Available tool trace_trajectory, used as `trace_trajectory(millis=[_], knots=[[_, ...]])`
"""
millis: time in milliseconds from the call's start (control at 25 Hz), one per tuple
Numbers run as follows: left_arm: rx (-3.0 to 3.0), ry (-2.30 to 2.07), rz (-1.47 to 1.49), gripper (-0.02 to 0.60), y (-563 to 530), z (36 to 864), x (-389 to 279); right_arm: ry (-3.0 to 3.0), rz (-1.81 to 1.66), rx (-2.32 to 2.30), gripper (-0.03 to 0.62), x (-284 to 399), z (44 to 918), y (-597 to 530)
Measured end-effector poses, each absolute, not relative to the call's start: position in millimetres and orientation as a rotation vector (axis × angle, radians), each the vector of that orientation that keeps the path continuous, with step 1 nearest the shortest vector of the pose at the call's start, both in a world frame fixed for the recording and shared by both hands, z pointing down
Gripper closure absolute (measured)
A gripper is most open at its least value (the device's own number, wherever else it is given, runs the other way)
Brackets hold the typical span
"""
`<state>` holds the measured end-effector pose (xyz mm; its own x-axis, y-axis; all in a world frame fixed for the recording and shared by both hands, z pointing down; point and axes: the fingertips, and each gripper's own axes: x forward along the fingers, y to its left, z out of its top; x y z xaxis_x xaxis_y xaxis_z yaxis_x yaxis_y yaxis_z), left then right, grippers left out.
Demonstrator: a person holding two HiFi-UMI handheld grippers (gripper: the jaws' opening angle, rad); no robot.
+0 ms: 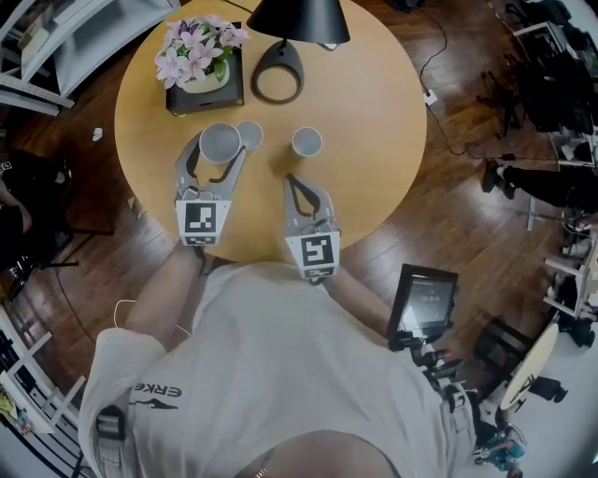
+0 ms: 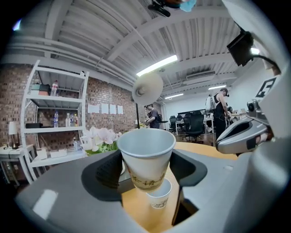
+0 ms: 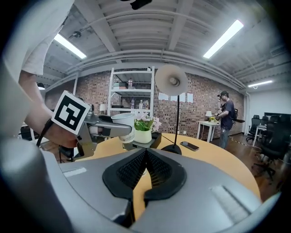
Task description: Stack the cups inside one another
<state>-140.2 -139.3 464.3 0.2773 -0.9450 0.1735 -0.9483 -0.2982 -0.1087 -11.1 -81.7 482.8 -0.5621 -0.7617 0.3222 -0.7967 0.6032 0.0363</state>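
**Left gripper holds a cup over the round surface**

Left of centre in the head view, the left gripper (image 1: pixel 218 155) clamps an upright paper cup (image 2: pixel 146 157) above the wooden surface (image 1: pixel 374 93). A second cup (image 1: pixel 250 135) stands just beside it and a third cup (image 1: pixel 306 142) to the right. The right gripper (image 1: pixel 293 182) is closed and empty. To nest well, centre the held cup over a standing one, probably the nearest, keep it level and lower it straight.

cup (image 1: pixel 306 142): 3 | gripper: 2, left gripper (image 1: pixel 220 147) and right gripper (image 1: pixel 292 182) | lamp (image 1: pixel 299 17): 1 | potted flowers (image 1: pixel 198 56): 1 | round table (image 1: pixel 374 112): 1 | phone (image 3: pixel 190 146): 1
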Motion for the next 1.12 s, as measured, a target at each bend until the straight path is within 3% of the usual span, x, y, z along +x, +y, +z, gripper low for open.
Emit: trace_trajectory(millis=[560,1120], knots=[[2.639,-1.835,0.285,0.255,-135.8,420.2,-87.6,-2.532,0.102,1.427,0.58,49.4,449.0,-67.4],[2.602,-1.839,0.324,0.255,-147.4,431.4,-89.0,-2.539,0.131,1.417,0.58,49.7,450.3,-72.6]])
